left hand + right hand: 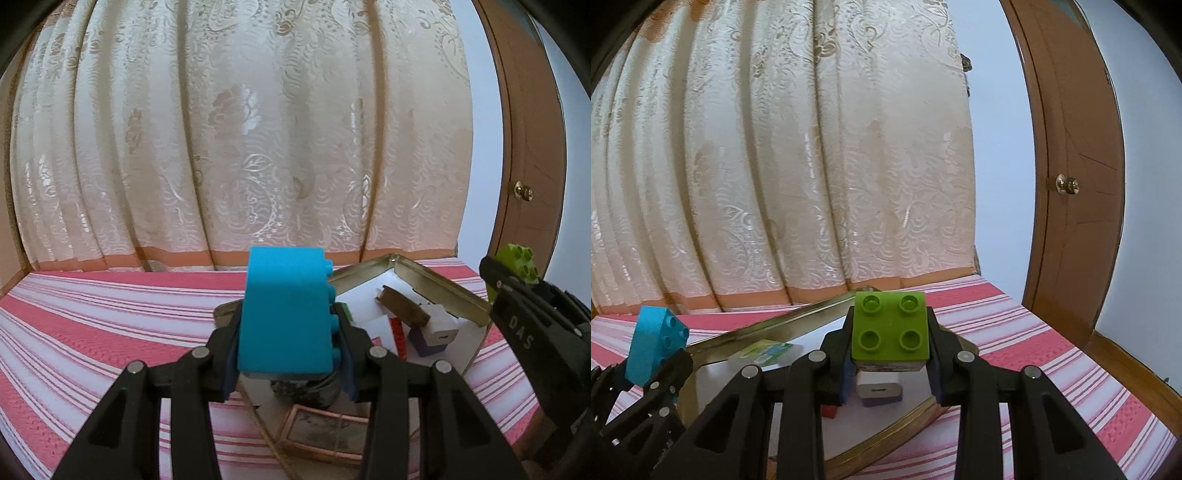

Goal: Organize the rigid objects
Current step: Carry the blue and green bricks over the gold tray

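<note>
L wrist view: my left gripper [290, 354] is clamped on a blue building brick [286, 314], pads on its long sides, studs facing right, brick held tilted above the near-left part of a gold-rimmed metal tin [439, 286]. Tin sits on a red/white striped cloth [92, 332]. Inside tin, right of brick: white USB charger [437, 330], a brown block [402, 306] leaning on it, a red piece [399, 338], partly hidden. Below my fingers a small copper-framed box [325, 432], contents unclear. My right gripper [517, 291] shows at right edge w/ a green brick [517, 264] at its tip, well apart from the blue one. Cream patterned curtain [240, 129] behind; wooden door [532, 147] at right. R wrist view: right gripper [890, 360] clenched on green 2x2 brick [890, 326], studs toward camera, held over the tin [908, 424]. Charger [879, 389] directly beneath it; red piece [831, 410] just left of the charger. A green/blue printed card [762, 350] lies farther back in the tin. Left gripper [670, 363] at lower left, blue brick [655, 347] in its grasp, above tin's left rim. Cloth [1052, 350], curtain [775, 147], door [1078, 166] w/ brass knob [1067, 183].
</note>
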Demonstrator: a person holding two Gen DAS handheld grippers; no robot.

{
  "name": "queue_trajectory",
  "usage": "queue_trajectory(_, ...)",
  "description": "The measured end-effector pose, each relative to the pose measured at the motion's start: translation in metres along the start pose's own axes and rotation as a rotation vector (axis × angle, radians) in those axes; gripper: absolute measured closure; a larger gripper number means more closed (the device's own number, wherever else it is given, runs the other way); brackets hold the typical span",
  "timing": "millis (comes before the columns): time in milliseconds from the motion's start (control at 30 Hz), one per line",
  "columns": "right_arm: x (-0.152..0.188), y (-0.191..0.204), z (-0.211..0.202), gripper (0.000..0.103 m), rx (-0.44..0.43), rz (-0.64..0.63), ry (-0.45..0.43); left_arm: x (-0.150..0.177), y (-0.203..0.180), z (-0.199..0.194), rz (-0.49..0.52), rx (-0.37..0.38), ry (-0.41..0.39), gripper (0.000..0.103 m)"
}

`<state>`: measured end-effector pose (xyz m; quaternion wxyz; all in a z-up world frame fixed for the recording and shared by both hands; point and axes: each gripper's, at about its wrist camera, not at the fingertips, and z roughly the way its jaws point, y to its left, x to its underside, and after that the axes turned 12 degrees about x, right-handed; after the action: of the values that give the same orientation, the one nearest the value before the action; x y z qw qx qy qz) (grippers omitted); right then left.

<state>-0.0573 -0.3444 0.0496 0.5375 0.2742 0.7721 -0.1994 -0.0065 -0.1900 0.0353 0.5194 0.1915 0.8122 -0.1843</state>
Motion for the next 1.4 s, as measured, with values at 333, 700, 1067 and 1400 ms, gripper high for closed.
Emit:
queue_trajectory(333,-0.003,-0.001,0.024,0.069,0.036,-0.016,0.026,-0.002,-0.010,0.017,-0.001,0.006,0.036,0.060)
queue_trajectory(700,-0.002,0.006,0.048,0.069,0.032,-0.043,0.087,-0.001,-0.018,0.038,-0.005,0.006,0.091,0.060)
queue_trajectory(1067,-0.001,0.013,0.065,0.069,0.014,-0.075,0.132,-0.001,-0.019,0.054,-0.022,-0.022,0.147,0.060)
queue_trajectory(1400,0.005,0.026,0.078,0.069,0.002,-0.130,0.182,0.002,-0.018,0.066,-0.038,-0.046,0.207,0.060)
